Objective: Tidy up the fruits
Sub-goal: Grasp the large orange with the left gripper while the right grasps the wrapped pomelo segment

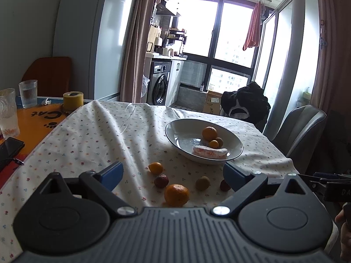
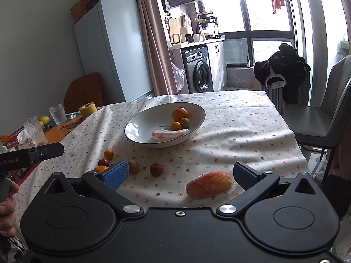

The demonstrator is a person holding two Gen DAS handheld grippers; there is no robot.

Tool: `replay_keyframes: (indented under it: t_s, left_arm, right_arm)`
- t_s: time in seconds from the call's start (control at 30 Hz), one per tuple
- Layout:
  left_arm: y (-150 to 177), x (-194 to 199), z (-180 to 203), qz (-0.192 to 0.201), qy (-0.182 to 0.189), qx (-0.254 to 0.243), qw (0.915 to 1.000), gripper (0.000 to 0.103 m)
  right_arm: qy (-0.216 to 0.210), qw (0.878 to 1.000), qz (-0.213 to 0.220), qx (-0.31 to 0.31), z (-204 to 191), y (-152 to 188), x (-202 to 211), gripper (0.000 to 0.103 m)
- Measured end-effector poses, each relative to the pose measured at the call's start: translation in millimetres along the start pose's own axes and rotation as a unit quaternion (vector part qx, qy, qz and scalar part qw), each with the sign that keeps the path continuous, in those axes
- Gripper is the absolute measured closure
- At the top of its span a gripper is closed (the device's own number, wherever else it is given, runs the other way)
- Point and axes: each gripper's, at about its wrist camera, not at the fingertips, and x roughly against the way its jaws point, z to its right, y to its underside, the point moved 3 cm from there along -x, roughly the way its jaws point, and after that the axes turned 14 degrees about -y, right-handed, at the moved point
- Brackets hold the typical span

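Note:
A white bowl on the flowered cloth holds a mandarin, a small kumquat, a brownish longan and a pink wrapped piece. Loose on the cloth lie a mandarin, a kumquat, a red lychee, a green-brown fruit and another red lychee. My left gripper is open above these, the mandarin nearest between its fingers. My right gripper is open around a wrapped orange piece.
Left of the cloth, an orange table part carries two glasses, a yellow tape roll and a phone. A grey chair stands at the right. Fridge and washing machine are behind.

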Motion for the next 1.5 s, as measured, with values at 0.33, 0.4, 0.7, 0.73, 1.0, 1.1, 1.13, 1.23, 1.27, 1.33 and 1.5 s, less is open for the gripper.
replay_keyframes:
  t_s: [0.33,0.4,0.7,0.73,1.0,1.1,1.13,1.23,1.27,1.33,1.5]
  left_arm:
    - [13,-15,1,-0.018,0.005,-0.002,0.9998,0.016]
    - [17,-21,2,-0.025,0.008,-0.003,0.9997,0.022]
    - [28,-48,7,-0.056,0.014,-0.001,0.9983,0.037]
    - [28,-50,7,-0.059,0.015,-0.001,0.9981,0.037]
    - [35,-68,11,-0.075,0.013,-0.002,0.9971,0.042]
    - [36,-73,12,-0.081,0.014,-0.004,0.9966,0.043]
    - [37,-74,12,-0.082,0.015,-0.005,0.9965,0.043]
    - [38,-78,13,-0.086,0.016,-0.006,0.9961,0.043]
    - [38,-79,13,-0.087,0.016,-0.006,0.9961,0.043]
    - [38,-81,13,-0.089,0.016,-0.005,0.9959,0.043]
    - [39,-86,11,-0.093,0.015,-0.002,0.9956,0.047]
  right_arm:
    - [0.005,1.000,-0.014,-0.005,8,11,-10,0.000]
    - [0.006,1.000,-0.018,-0.008,11,13,-13,0.000]
    - [0.017,0.999,-0.035,-0.022,26,23,-30,0.001]
    - [0.017,0.999,-0.038,-0.022,28,24,-32,0.001]
    - [0.018,0.998,-0.058,-0.031,35,31,-47,0.015]
    - [0.012,0.997,-0.069,-0.039,38,34,-53,0.024]
    - [0.011,0.996,-0.073,-0.042,39,35,-56,0.024]
    - [0.010,0.996,-0.080,-0.047,40,37,-62,0.024]
    - [0.010,0.996,-0.079,-0.044,39,37,-64,0.024]
    - [0.011,0.996,-0.080,-0.039,37,36,-67,0.024]
    - [0.014,0.996,-0.078,-0.036,38,32,-76,0.024]
